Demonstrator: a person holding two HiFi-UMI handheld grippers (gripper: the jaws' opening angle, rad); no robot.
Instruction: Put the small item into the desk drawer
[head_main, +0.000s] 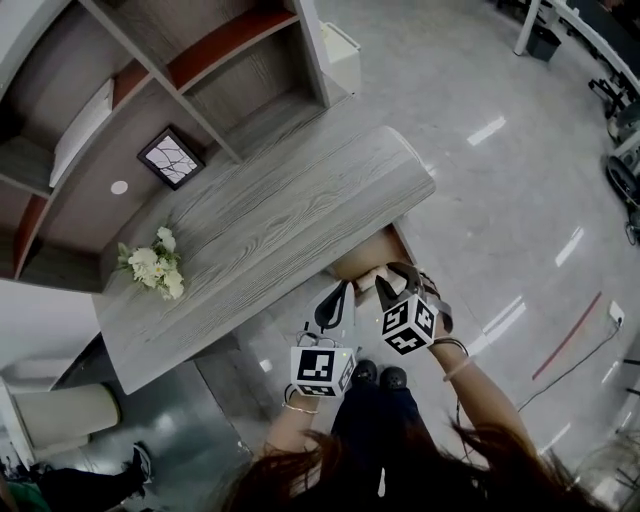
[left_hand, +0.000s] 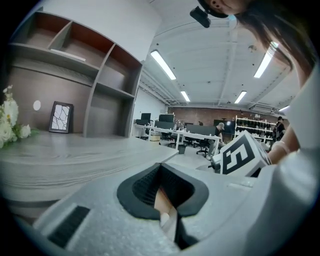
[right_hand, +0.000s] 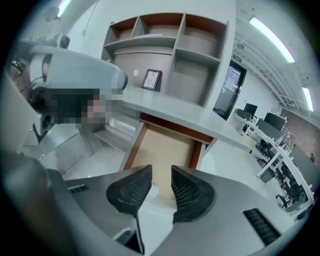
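The grey wood-grain desk top (head_main: 290, 215) looks matt, with streaky, slightly rough grain. At its two o'clock the pale polished floor (head_main: 490, 130) is smooth and glossy, mirroring the lights. The tan-bottomed wooden drawer (right_hand: 167, 150) has a smooth, dull bottom and red-brown walls. The grey plastic right gripper (right_hand: 161, 172) is matt and finely grained; its black pads (right_hand: 131, 192) are ribbed

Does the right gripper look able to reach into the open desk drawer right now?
Probably yes: the drawer stands pulled out under the desk top, straight ahead of the right gripper, and nothing shows in between.
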